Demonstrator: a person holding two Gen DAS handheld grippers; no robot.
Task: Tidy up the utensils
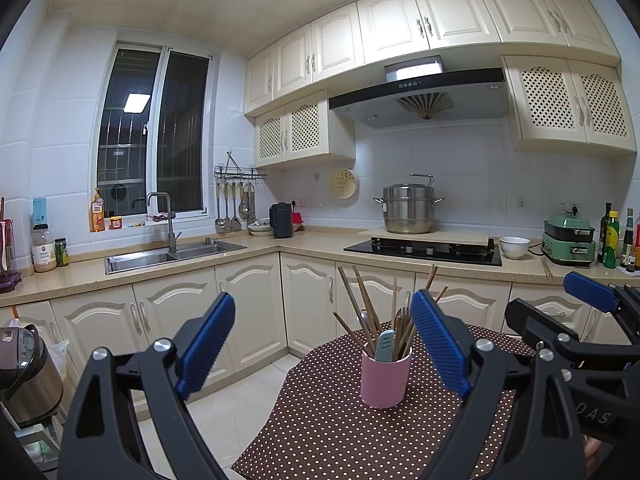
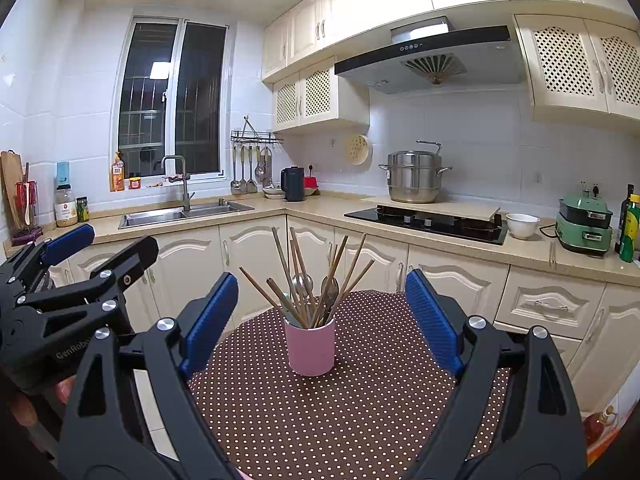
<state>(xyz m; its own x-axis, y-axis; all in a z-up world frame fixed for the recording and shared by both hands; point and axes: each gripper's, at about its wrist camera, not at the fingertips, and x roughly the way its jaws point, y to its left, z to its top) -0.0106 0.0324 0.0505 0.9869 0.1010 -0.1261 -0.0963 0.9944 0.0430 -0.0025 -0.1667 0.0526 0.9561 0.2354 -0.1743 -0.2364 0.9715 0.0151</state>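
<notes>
Left gripper [image 1: 323, 344]: jaws spread wide, nothing between the pads, held above the near edge of the table [image 1: 320, 420] and aimed past the cup. It sits just left of the cup line, probably so the cup stays in frame and both tools can work it without crossing.

Pink cup [image 2: 310, 346]: upright near the middle of the dotted tablecloth, well apart from both tools. All the utensils in view on the table are in it: wooden chopsticks [image 2: 288, 268] fanned out and leaning on the rim, metal spoons [image 2: 302, 283] bowl-up among them, a pale green handle [image 1: 385, 345] at the front in the left wrist view. Upright storage with handles mixed, so the fan is just how loose sticks settle in a wide cup.

Nothing else lies on the cloth. That fits either utensils already gathered into the cup, or a mixed bundle waiting to be sorted out of it. Can't settle which from this.

Right gripper [image 2: 322, 320]: also fully spread and empty, centred on the cup from the near side, level with the cup's top. Straight-on framing suits a reach at the sticks or the cup wall.
</notes>
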